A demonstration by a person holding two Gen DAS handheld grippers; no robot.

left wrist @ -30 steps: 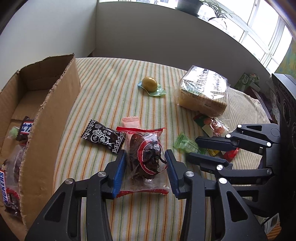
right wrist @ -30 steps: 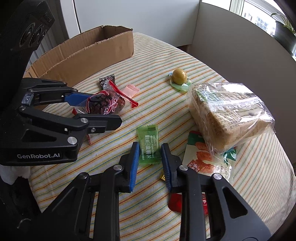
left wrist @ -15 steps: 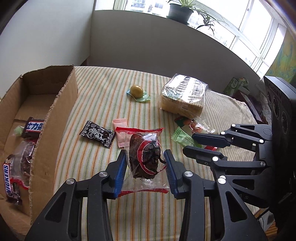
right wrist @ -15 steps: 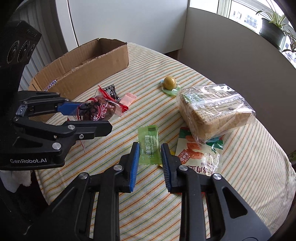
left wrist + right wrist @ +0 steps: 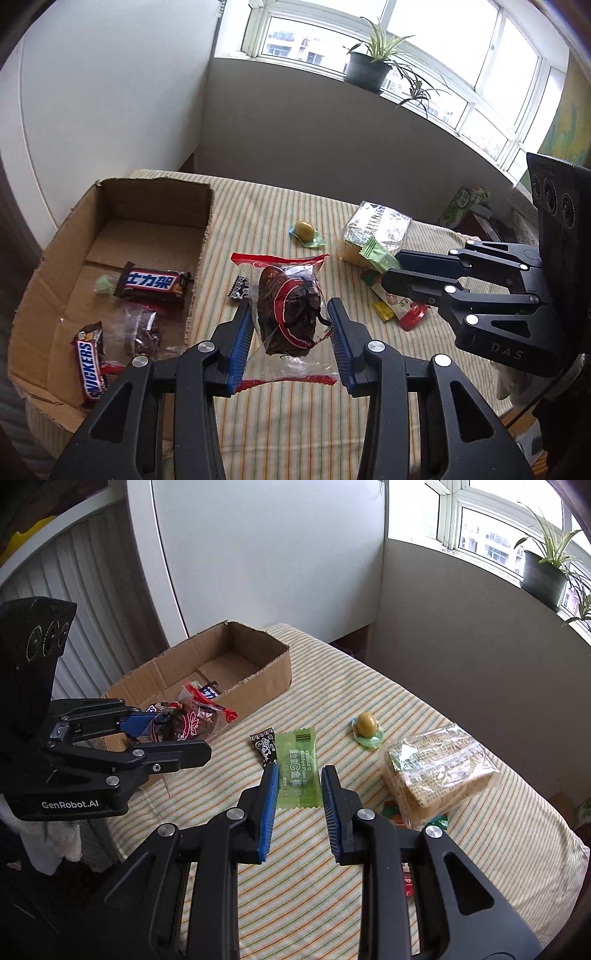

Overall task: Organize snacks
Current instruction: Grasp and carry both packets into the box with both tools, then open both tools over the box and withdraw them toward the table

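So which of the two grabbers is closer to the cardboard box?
The left. The left gripper, holding a red-edged snack bag, is raised right beside the cardboard box. The right gripper, holding a green candy packet, is farther out over the striped table.

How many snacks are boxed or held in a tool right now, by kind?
Snickers bars: 2, both in the cardboard box
dark snack bags: 2, one boxed, one in the left tool
small green candy: 1, boxed
green plum candy packet: 1, in the right tool
Total: 6
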